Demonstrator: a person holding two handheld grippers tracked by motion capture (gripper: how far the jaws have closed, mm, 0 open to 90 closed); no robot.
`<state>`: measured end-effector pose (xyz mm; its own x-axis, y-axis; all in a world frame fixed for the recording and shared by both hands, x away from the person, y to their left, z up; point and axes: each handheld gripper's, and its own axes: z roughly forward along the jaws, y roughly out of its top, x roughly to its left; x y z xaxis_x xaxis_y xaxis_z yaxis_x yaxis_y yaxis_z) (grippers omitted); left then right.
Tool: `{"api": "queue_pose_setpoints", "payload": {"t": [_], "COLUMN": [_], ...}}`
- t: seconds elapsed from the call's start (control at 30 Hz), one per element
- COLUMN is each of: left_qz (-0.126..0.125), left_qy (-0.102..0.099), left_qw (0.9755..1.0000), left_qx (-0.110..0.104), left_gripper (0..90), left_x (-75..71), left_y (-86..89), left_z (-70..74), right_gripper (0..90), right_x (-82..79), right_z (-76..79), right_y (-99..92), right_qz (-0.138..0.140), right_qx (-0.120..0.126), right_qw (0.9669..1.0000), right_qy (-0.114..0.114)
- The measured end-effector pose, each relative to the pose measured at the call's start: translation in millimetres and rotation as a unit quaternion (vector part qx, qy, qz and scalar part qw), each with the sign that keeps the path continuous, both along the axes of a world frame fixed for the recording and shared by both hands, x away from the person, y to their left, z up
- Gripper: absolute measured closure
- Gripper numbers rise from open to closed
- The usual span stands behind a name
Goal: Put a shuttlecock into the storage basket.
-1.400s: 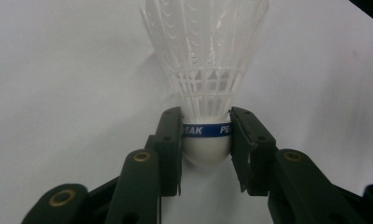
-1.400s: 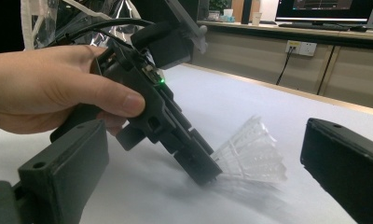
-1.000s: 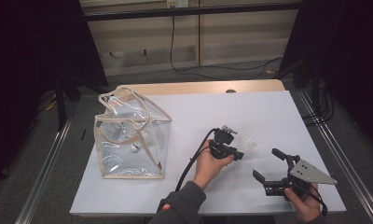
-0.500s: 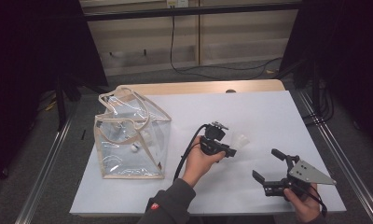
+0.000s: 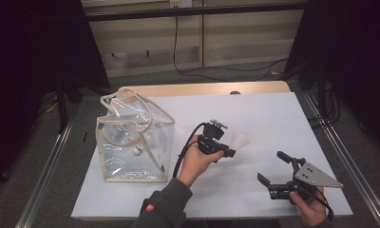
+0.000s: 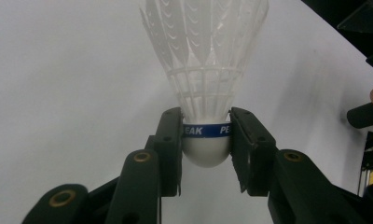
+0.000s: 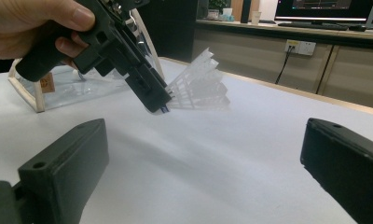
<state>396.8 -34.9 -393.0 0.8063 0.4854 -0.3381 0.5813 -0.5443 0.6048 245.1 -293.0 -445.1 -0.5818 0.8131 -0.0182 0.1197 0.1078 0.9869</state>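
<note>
Pinching the cork of a white shuttlecock (image 6: 206,140) between its jaws, the left gripper (image 5: 224,152) sits mid-frame in the high view, feathers pointing toward the upper right, away from the clear bag (image 5: 133,140) at the left of the frame. The bag lies on the opposite side of this gripper from the shuttlecock's skirt, so the left hand is much the nearer one. Low at the right, the right gripper (image 5: 273,173) hangs spread and empty; the bag's opening is hard to make out through the clear plastic.
</note>
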Motion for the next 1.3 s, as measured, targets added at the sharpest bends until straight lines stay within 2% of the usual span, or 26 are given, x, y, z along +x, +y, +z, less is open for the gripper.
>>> {"api": "queue_pose_setpoints", "payload": {"t": [0.07,0.57,1.3], "left_qz": [0.002,-0.008,-0.003], "left_qy": [0.005,0.001,-0.006], "left_qw": [1.0,0.9999,0.9996], "left_qx": [-0.004,0.014,0.029], "left_gripper": [65.6,65.6,65.6], "left_x": [0.9,5.5,7.4], "left_y": [2.3,13.0,30.2], "left_z": [3.0,13.6,33.7], "right_gripper": [0.7,0.7,0.6], "right_x": [0.2,1.9,0.8], "right_z": [-0.3,-1.1,0.4], "right_y": [0.1,0.3,0.2], "right_qz": [0.0,0.0,-0.001], "right_qx": [0.0,0.0,0.0], "right_qw": [1.0,1.0,1.0], "right_qy": [0.001,0.002,-0.001]}}
